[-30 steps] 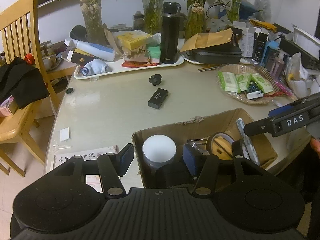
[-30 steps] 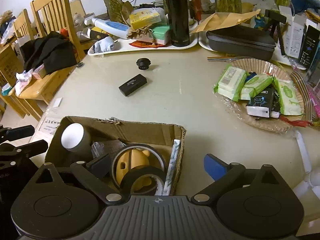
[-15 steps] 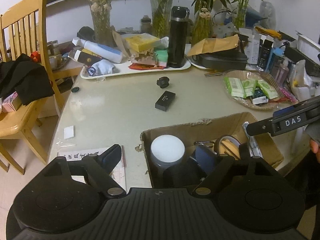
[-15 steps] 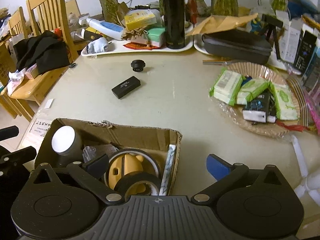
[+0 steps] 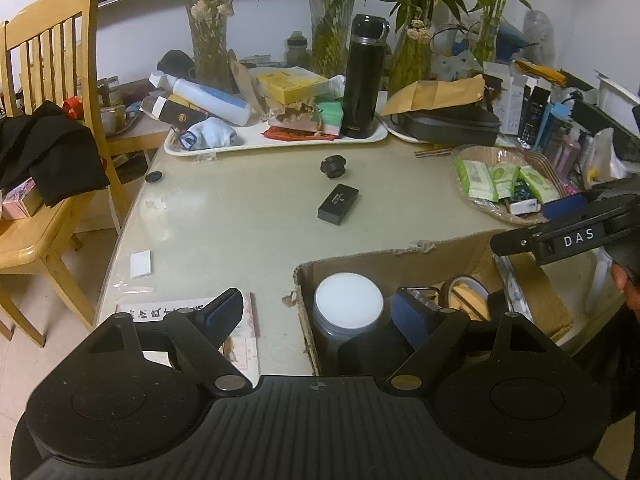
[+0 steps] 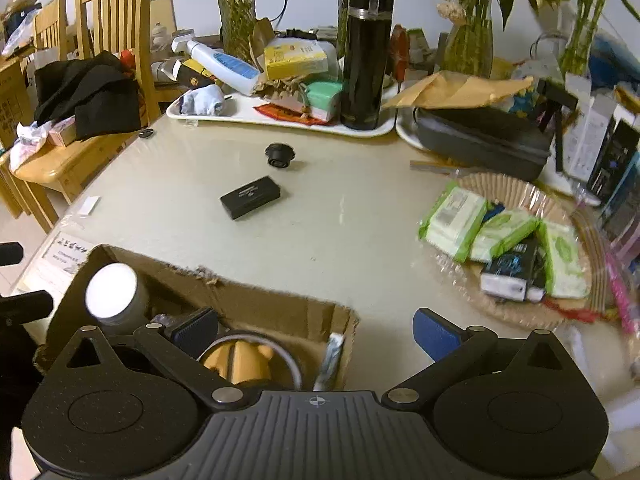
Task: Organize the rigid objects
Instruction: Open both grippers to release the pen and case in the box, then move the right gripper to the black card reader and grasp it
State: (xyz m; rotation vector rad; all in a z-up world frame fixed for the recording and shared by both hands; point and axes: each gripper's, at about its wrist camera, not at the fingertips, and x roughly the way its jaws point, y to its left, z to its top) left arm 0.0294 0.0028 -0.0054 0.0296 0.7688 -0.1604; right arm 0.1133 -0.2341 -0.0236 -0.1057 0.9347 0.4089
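Jar [image 5: 347,307] in box [image 5: 400,258], table-edge.

The table [image 6: 360,232] top is smooth and glossy, kinda glassy with light streaks on it. The box [image 6: 256,304] is raw brown cardboard, matt, with rough torn edges. The jar [image 5: 347,312] in it has a flat white matt lid over dark see-through plastic. The small black case [image 6: 250,197] looks like matt plastic, and the knob [image 6: 279,155] too. The flask [image 6: 366,56] is glossy black with a metal band. Chairs [image 5: 48,80] are varnished light wood with black cloth dumped on one. The wipes [image 6: 500,232] are in shiny green plastic wrap, and the envelope [image 5: 436,94] is plain brown paper. The gripper [image 5: 316,312] bodies are matt black ribbed plastic with blue rubbery pads [image 5: 410,314].
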